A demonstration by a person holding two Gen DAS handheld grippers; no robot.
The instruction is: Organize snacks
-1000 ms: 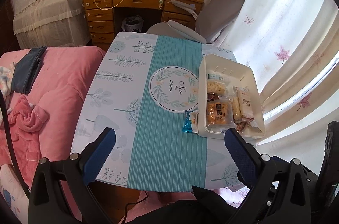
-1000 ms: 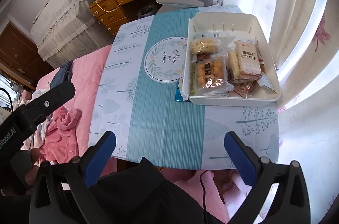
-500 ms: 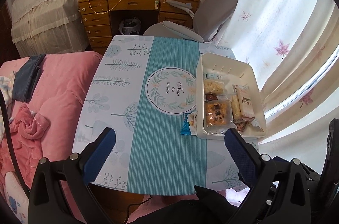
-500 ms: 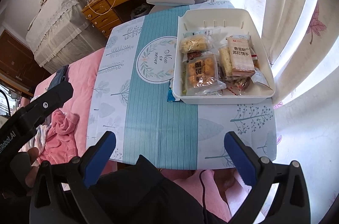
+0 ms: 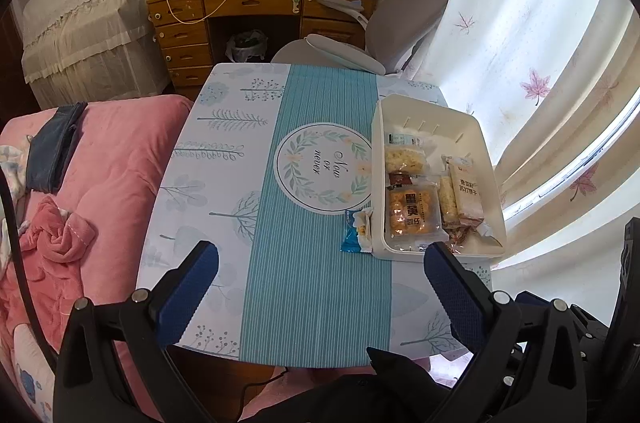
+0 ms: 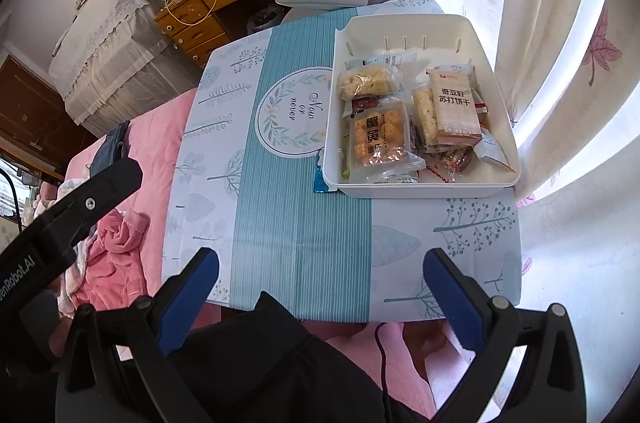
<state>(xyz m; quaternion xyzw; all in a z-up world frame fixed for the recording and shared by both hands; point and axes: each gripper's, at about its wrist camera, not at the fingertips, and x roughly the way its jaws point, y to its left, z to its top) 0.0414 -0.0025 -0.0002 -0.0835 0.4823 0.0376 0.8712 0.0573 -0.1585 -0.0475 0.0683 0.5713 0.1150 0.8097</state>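
Observation:
A white bin (image 5: 476, 131) (image 6: 496, 91) stands at the table's right side and holds several wrapped snacks, among them an orange cracker pack (image 5: 412, 213) (image 6: 378, 135) and a tan biscuit pack (image 5: 466, 189) (image 6: 454, 107). A blue snack packet (image 5: 356, 231) (image 6: 320, 175) lies on the tablecloth against the bin's left wall. My left gripper (image 5: 320, 283) is open and empty, held above the table's near edge. My right gripper (image 6: 320, 287) is open and empty, also above the near edge.
The small table (image 5: 224, 183) has a teal and white cloth. A pink bed (image 5: 100, 183) lies to the left. A grey chair (image 5: 400, 23) and wooden desk (image 5: 256, 3) stand behind. Curtains (image 5: 540, 63) hang at the right. The left gripper's body (image 6: 68, 219) shows in the right wrist view.
Both grippers have pulled back and up from the table, so it looks smaller and further off. Both stay open. The snacks and bin have not moved.

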